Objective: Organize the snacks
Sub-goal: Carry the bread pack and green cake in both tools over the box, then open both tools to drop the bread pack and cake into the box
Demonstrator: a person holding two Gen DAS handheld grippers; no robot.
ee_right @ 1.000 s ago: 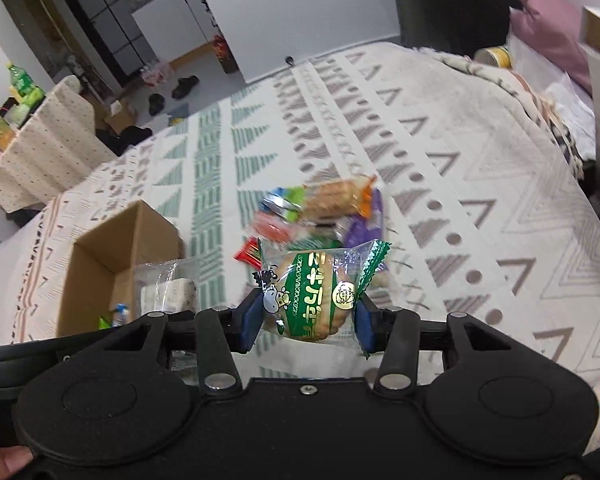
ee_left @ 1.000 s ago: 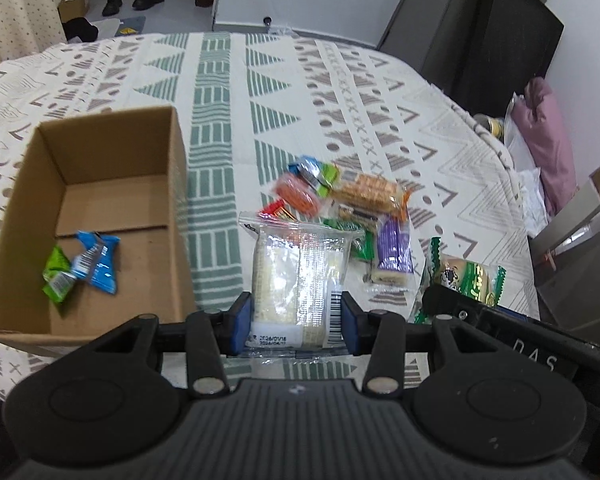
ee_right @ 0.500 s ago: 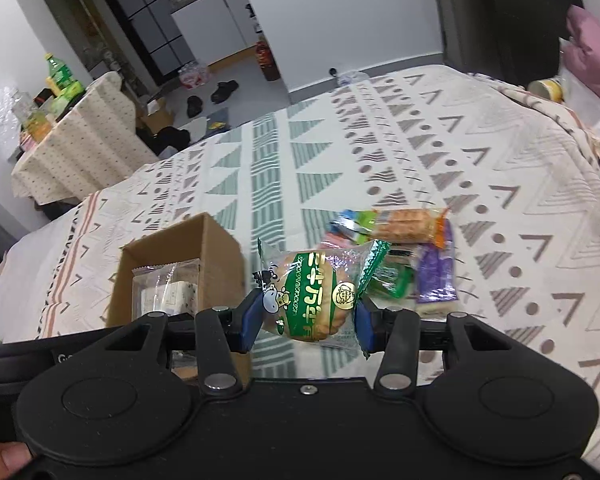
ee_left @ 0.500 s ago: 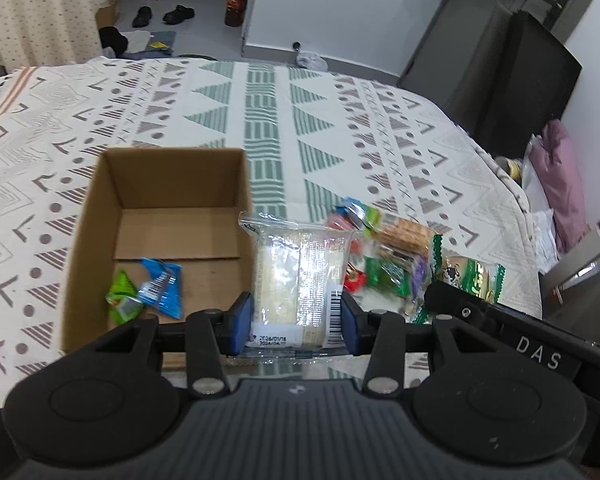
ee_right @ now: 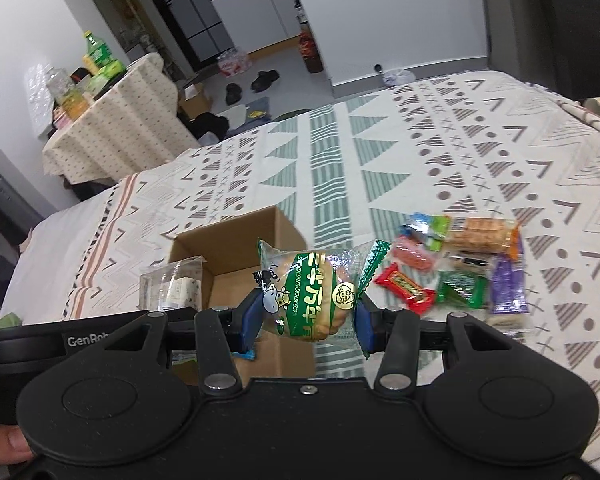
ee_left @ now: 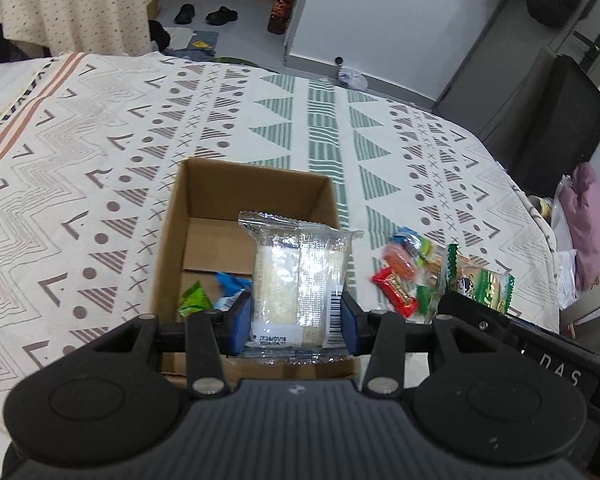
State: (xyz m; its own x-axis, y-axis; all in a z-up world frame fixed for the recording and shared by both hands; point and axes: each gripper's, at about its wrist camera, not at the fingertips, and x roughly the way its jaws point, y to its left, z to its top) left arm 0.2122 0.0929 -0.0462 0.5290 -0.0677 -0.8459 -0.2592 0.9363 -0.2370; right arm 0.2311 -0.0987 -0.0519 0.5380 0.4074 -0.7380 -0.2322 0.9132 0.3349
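Left gripper (ee_left: 296, 322) hung over near end of cardboard box (ee_left: 204, 216), pads clamped on clear-wrapped white wafer pack (ee_left: 296, 280); pack's long axis ran forward along fingers, box floor directly beneath. Green candy (ee_left: 194, 300) and blue candy (ee_left: 230, 290) lay inside box. Right gripper (ee_right: 306, 320) sat at box's right edge, jaws pinched on green-printed bun packet (ee_right: 308, 294), partly over box, partly over patterned cloth (ee_right: 420, 152). Loose snack pile (ee_right: 456, 264) lay right of box. Judgement: left nearer to drop; right needed shift leftward.
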